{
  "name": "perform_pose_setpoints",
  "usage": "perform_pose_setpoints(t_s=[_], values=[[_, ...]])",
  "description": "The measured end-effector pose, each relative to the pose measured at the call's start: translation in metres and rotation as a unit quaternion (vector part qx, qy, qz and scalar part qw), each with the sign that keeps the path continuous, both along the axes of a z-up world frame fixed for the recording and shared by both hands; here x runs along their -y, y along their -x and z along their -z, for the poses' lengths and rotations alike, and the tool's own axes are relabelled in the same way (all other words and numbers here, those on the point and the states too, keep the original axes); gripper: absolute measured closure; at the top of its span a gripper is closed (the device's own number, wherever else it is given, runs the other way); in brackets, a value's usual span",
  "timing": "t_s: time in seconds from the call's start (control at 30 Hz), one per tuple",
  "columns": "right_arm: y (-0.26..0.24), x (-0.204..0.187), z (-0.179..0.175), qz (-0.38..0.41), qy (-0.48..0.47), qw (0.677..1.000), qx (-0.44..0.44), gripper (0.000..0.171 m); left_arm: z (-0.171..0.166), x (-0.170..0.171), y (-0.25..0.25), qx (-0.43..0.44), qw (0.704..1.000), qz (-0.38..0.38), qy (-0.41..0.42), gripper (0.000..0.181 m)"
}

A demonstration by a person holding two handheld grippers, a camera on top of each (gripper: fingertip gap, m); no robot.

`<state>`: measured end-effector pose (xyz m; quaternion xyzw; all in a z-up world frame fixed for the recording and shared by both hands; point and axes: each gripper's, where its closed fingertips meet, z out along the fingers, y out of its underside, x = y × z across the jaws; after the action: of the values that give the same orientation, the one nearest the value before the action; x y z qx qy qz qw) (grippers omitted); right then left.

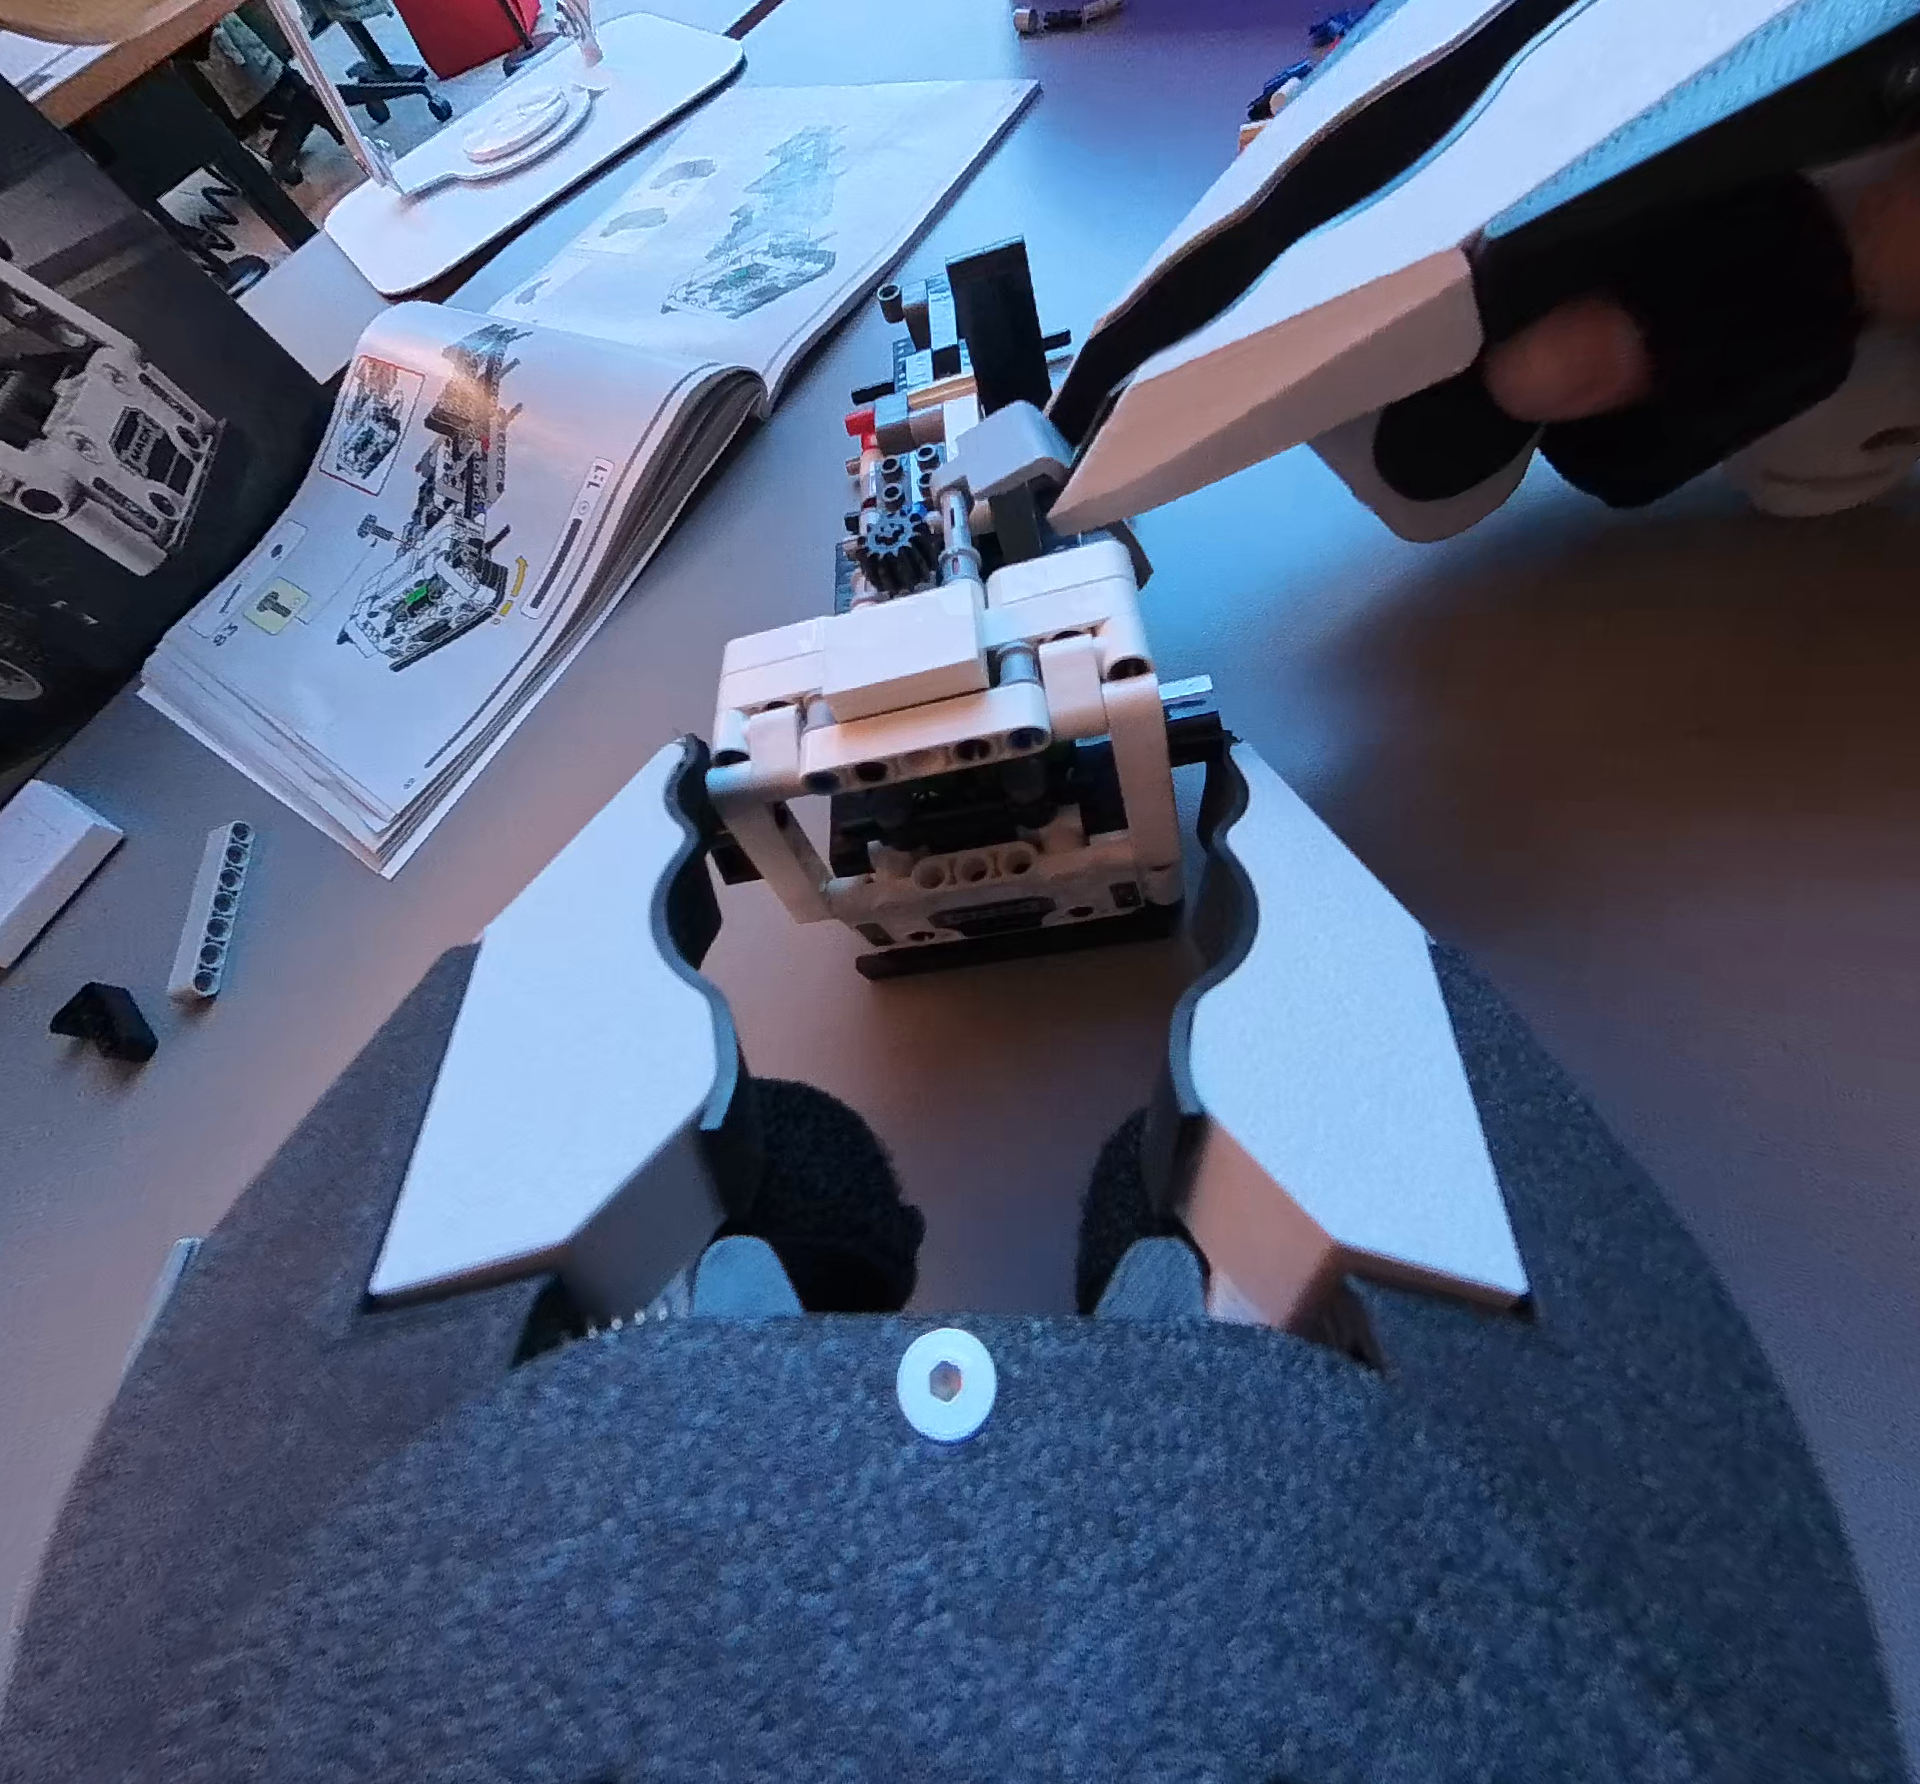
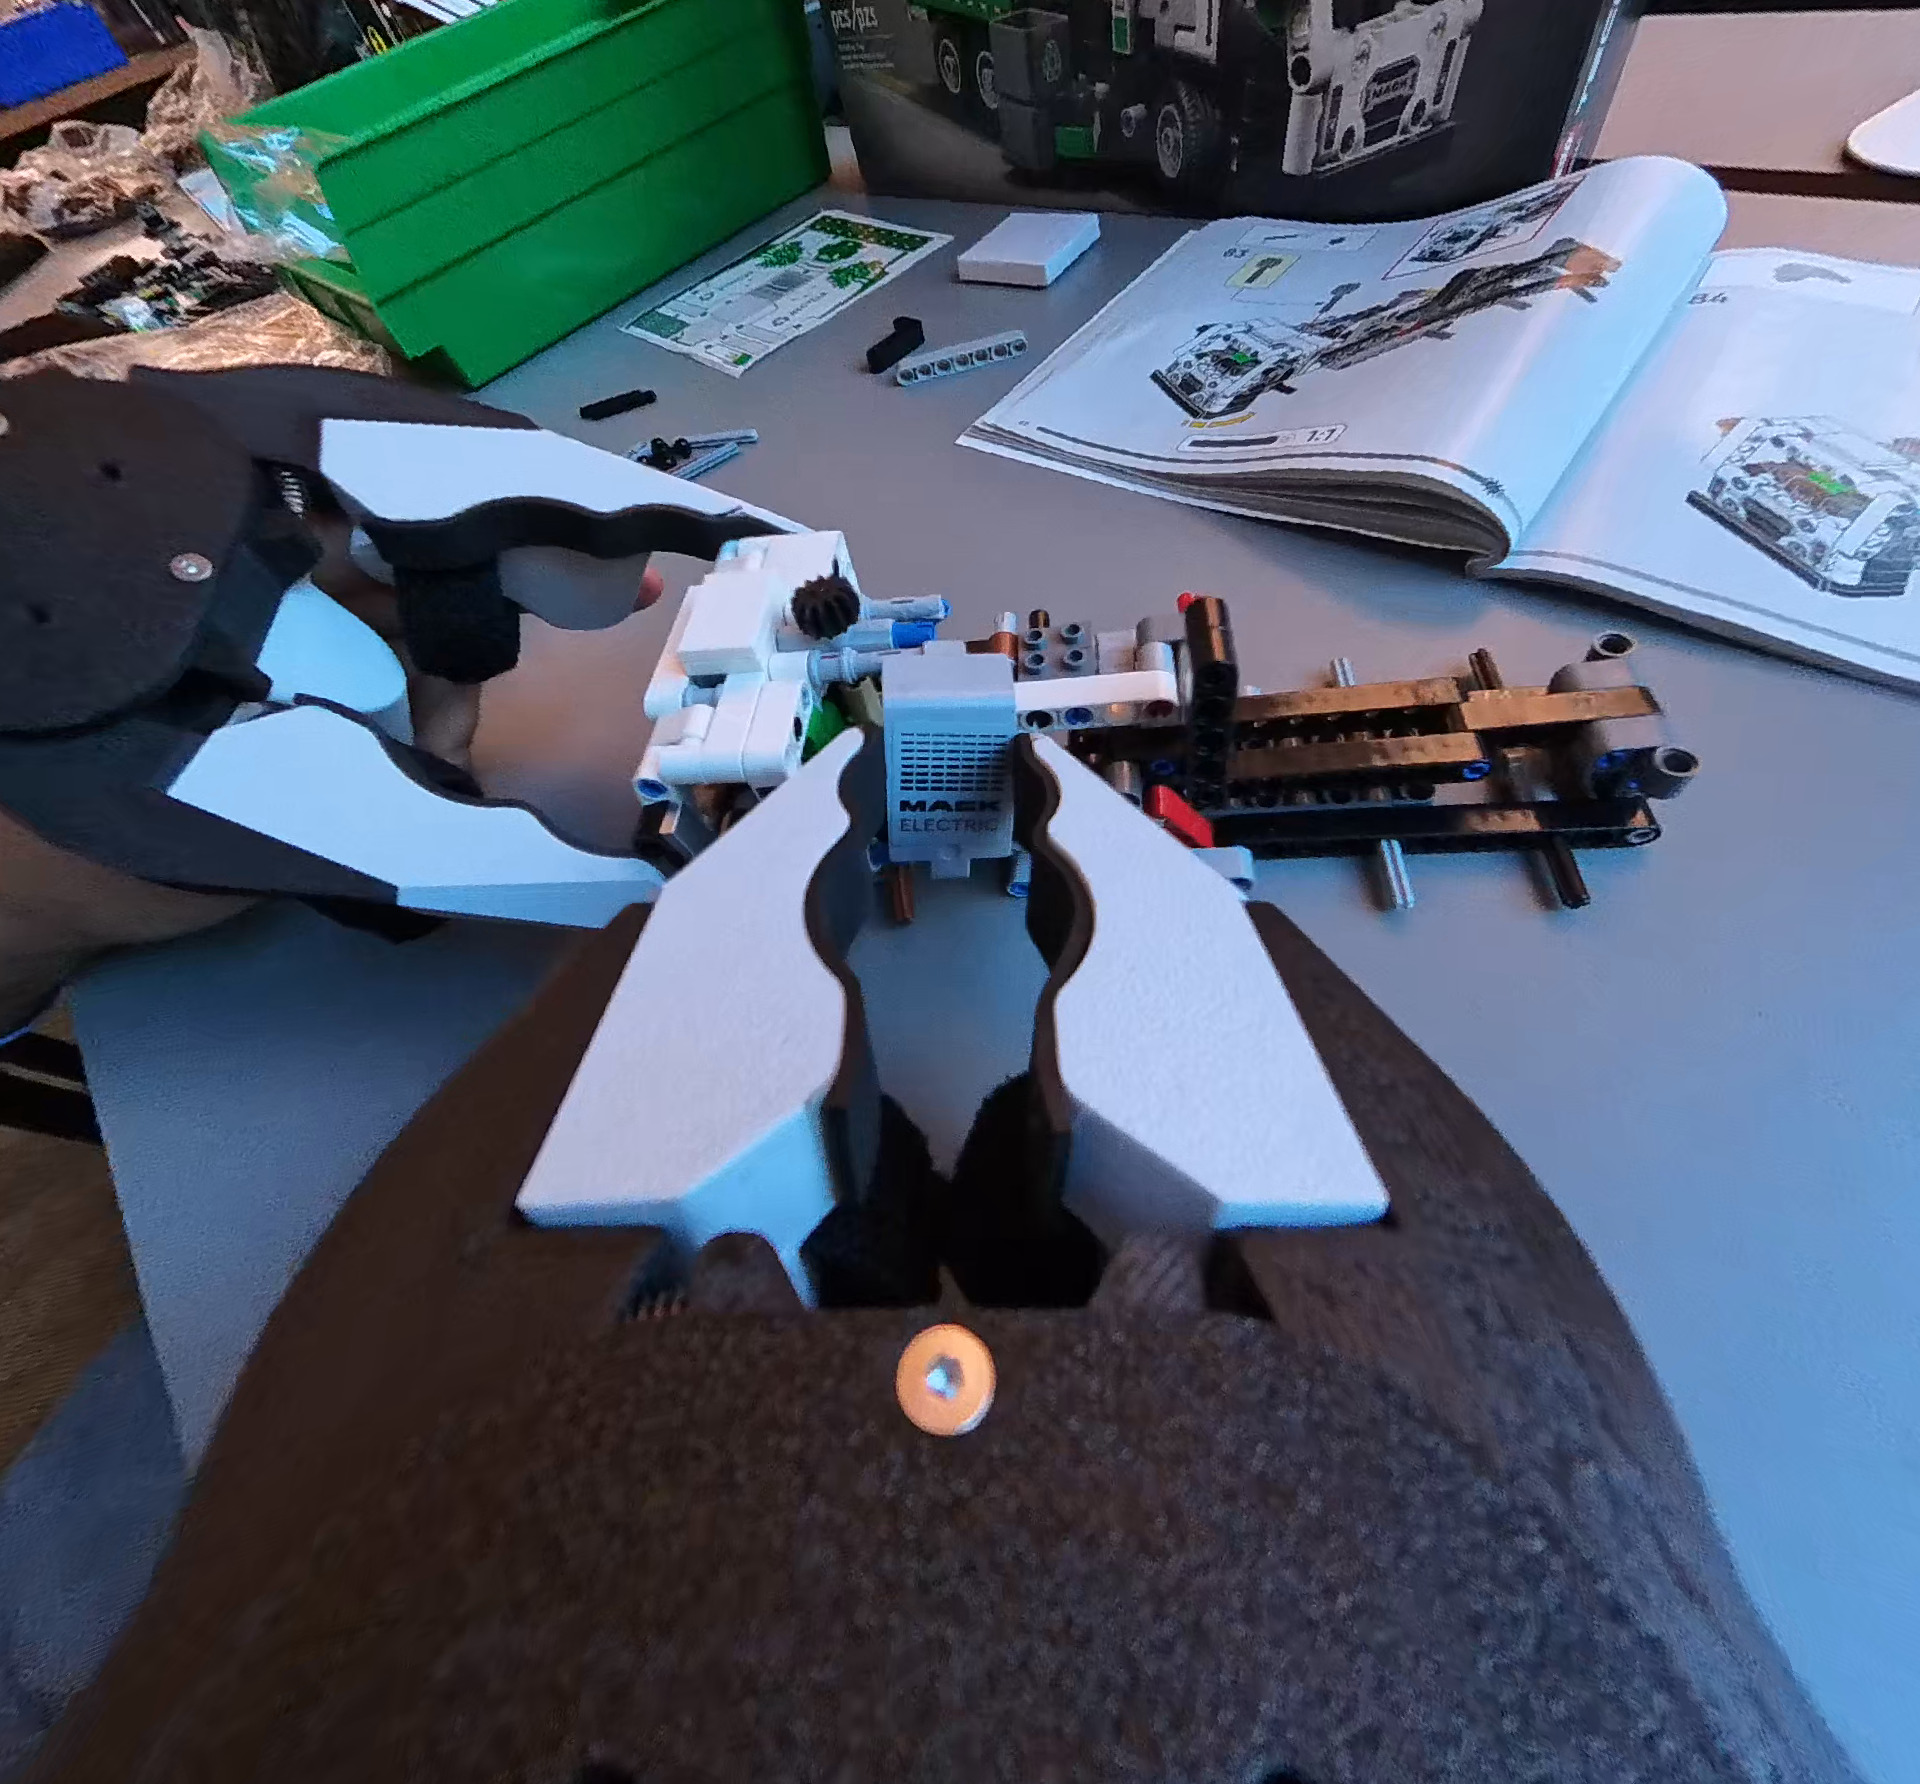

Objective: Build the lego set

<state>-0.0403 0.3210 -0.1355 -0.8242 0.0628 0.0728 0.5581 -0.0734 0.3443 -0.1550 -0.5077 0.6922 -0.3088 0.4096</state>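
The part-built lego truck lies on the grey table, white cab end toward me, and its long black chassis runs to the right. My left gripper is shut on the sides of the white cab frame; it also shows at the left of the right wrist view. My right gripper is shut on a grey printed panel standing on the model just behind the cab. In the left wrist view it reaches in from the upper right onto that grey panel.
An open instruction booklet lies beside the model. A loose grey beam, a black piece and a white tile lie nearby. A green bin, sticker sheet and set box stand behind. My right fingertips sit around 5 cm from my left ones. From my left tips it is roughly 20 cm to the loose grey beam; from my right, 25 cm. My left wrist view looks at it from another angle.
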Motion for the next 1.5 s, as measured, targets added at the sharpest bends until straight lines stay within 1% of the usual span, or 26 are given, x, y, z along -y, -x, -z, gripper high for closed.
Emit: perform_pose_setpoints(t_s=[0.1,0.33,0.43,0.6,0.87,1.0,1.13,1.3,1.5], values=[[0.0004,-0.0007,0.0018,0.002,0.007,1.0,0.018,0.148,0.0,0.0,0.0001,0.0,1.0,-0.001,0.002,0.089],[0.0007,-0.0013,0.0035,-0.012,0.012,1.0,0.021,0.148,0.0,0.0002,0.0003,0.0,1.0,-0.001,0.002,0.089],[0.0009,-0.0011,0.0037,-0.012,0.012,1.0,0.006,0.148,0.0001,0.0002,0.0003,0.0,1.0,-0.001,0.001,0.089],[0.0008,-0.0018,0.0031,-0.014,0.007,0.999,-0.046,0.148,-0.0001,0.0002,0.0004,0.0,1.0,-0.001,0.003,0.089],[0.0015,-0.002,0.0028,0.006,0.006,1.0,-0.028,0.148,-0.0003,0.0,0.0005,0.0,1.0,-0.003,0.005,0.089],[0.0003,-0.0038,0.002,0.019,0.0,0.998,-0.061,0.148,-0.0007,-0.0001,0.0005,0.0,1.0,-0.005,0.009,0.089],[-0.0003,-0.0047,0.0025,0.012,0.006,0.997,-0.078,0.149,-0.0001,0.0007,0.0006,0.0,1.0,-0.005,0.0,0.089],[-0.0001,-0.0043,0.0023,0.018,0.002,0.997,-0.069,0.148,-0.0001,0.0006,0.0004,0.0,1.0,-0.006,-0.001,0.089],[0.0009,-0.0043,0.0013,0.031,0.001,0.999,-0.027,0.148,-0.0006,0.0,0.0008,0.0,1.0,-0.007,0.006,0.089]])
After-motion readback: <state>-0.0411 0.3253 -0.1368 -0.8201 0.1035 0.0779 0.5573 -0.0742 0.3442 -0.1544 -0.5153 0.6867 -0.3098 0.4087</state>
